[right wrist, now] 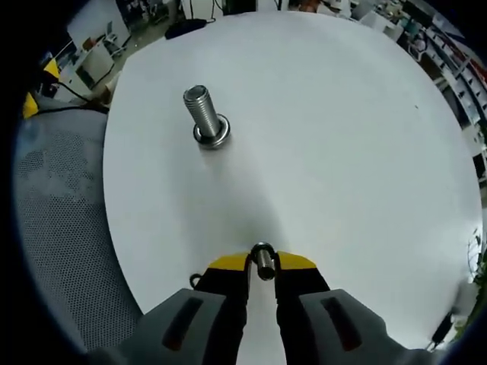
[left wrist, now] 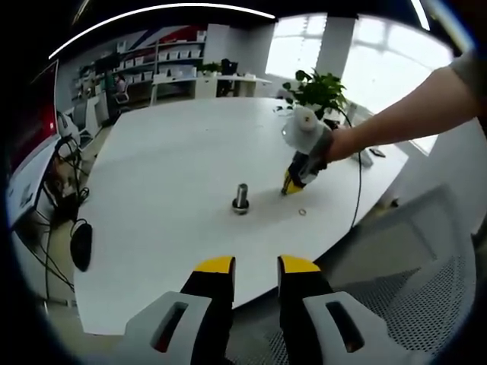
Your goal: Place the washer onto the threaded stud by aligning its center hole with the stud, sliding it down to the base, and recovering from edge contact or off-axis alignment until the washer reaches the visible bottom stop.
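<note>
Left gripper (left wrist: 256, 266) held back past the white table (left wrist: 167, 198) edge, jaws a little apart, nothing in them. Bolt (right wrist: 204, 112) upright near the table middle, lots of bare room all round. Right gripper (right wrist: 262, 266) pinched on the washer (right wrist: 263, 261), low over the table, well apart from the bolt.
</note>
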`<state>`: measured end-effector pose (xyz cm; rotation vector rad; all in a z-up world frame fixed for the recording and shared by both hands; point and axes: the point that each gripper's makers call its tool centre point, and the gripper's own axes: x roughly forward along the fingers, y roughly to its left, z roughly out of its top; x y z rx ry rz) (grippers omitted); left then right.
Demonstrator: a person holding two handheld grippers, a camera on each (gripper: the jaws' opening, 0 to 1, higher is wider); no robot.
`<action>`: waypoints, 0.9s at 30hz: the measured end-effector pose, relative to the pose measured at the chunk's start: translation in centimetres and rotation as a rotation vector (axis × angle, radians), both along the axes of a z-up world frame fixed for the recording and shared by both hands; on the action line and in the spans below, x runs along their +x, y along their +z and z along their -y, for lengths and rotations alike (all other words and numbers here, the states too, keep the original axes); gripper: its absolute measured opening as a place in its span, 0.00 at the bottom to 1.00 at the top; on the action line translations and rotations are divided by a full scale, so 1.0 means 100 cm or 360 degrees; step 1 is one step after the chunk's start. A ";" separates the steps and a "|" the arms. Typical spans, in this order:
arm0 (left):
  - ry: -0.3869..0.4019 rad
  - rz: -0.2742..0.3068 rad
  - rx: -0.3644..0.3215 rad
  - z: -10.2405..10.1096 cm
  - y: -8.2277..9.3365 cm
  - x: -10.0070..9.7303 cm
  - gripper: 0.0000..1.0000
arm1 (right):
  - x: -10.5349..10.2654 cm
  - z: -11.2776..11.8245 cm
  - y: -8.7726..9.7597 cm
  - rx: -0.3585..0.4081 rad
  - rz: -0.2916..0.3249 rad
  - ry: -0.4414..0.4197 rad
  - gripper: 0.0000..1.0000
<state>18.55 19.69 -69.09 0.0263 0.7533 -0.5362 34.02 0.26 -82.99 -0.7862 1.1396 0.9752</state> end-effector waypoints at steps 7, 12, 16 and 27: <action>-0.0004 0.0004 -0.0006 0.001 0.001 0.000 0.20 | 0.002 -0.001 -0.002 0.0022 -0.0007 -0.0033 0.16; -0.0009 -0.0003 -0.0003 0.001 0.000 -0.001 0.20 | -0.002 -0.002 -0.004 0.0029 -0.0003 -0.0044 0.18; -0.0007 -0.0001 -0.0005 0.000 0.001 0.000 0.20 | -0.004 0.000 -0.003 0.0029 0.0005 -0.0046 0.19; -0.0010 0.0012 -0.0013 0.001 0.003 0.000 0.20 | -0.017 0.015 0.001 0.0077 -0.0004 -0.0131 0.20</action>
